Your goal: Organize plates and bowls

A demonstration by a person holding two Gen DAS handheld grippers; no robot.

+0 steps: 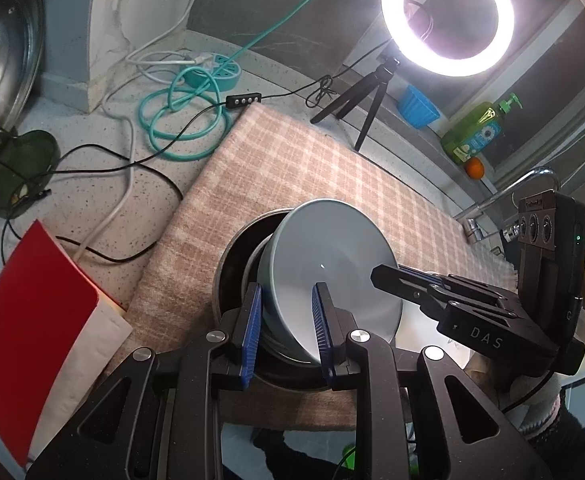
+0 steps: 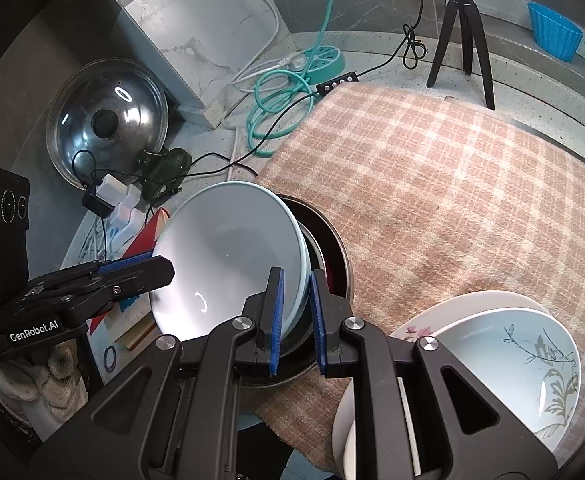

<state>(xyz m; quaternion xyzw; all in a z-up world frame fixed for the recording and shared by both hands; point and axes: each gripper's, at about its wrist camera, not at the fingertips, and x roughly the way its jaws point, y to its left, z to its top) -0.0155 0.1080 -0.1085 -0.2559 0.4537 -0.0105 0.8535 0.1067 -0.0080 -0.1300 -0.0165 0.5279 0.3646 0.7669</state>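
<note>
At the bottom centre of the left wrist view, the left claw (image 1: 286, 330) is straddling the near rim of a pale blue-grey plate (image 1: 332, 268), its blue pads on either side of the edge and seemingly pinching it, though real contact is hard to confirm. In the right wrist view the right claw (image 2: 296, 320) is doing the same on the plate's opposite edge, its pads flanking the rim with a narrow gap visible on the outer side, so it is closing rather than firmly clenched. The plate (image 2: 228, 256) is standing tilted, nearly on edge, leaning into a dark metal pot (image 2: 332, 248) at the middle of the frame on the checked cloth (image 2: 452, 184) covering the surface. It looks like glazed ceramic: rigid, fairly heavy, slick and breakable, so gripping the rim from both sides and keeping it from sliding between the pads is probably the safest hold. At the lower right, a floral bowl (image 2: 508, 364) is sitting in a white plate (image 2: 472, 304). Farther back, toward the upper left, a glass lid (image 2: 108, 120) is leaning against the wall, and a tripod (image 2: 464, 28) is standing at the upper right.
</note>
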